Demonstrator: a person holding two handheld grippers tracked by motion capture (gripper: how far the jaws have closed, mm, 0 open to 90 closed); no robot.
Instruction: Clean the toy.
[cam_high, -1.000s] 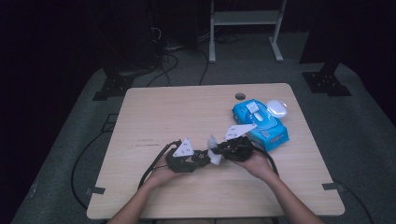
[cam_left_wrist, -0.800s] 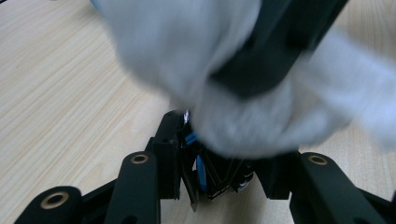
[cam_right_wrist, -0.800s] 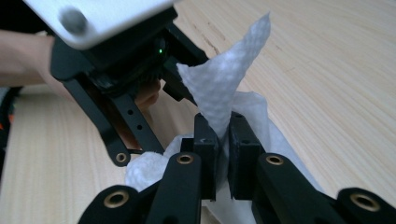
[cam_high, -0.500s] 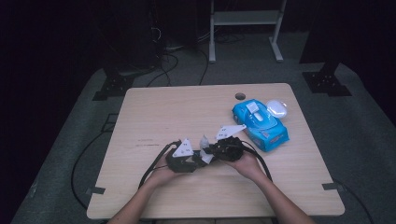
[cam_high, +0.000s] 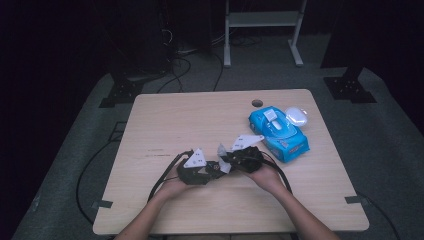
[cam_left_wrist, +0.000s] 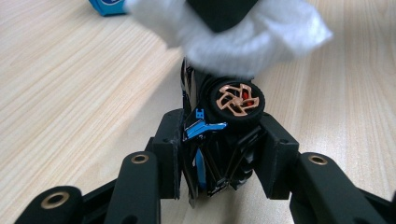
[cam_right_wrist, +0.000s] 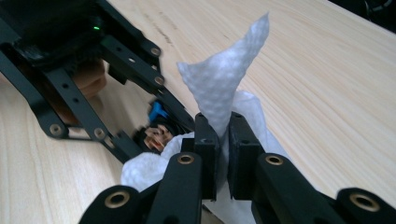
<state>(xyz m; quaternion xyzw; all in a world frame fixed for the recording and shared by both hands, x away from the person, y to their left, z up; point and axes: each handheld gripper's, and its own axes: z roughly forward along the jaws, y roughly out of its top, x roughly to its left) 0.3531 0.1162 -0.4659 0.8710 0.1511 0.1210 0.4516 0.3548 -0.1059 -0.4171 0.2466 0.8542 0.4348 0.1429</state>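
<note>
- Left gripper (cam_high: 216, 169): sitting at the table's (cam_high: 165, 130) front middle, its jaws closing on a small black toy car (cam_left_wrist: 224, 140) with a copper-spoked wheel (cam_left_wrist: 236, 99) and blue trim.
- White wipe (cam_right_wrist: 224, 84): pressing against the top of the toy car, between the two grippers.
- Right gripper (cam_right_wrist: 223, 140): meeting the left one, its jaws nearly together and pinching the wipe.
- Blue wipes pack (cam_high: 278, 132): lying on the right of the table, just beyond the right gripper.
- White case (cam_high: 296, 116): resting at the pack's far right edge.

No legible text — the blue pack (cam_high: 279, 132) shows only blurred marks.
</note>
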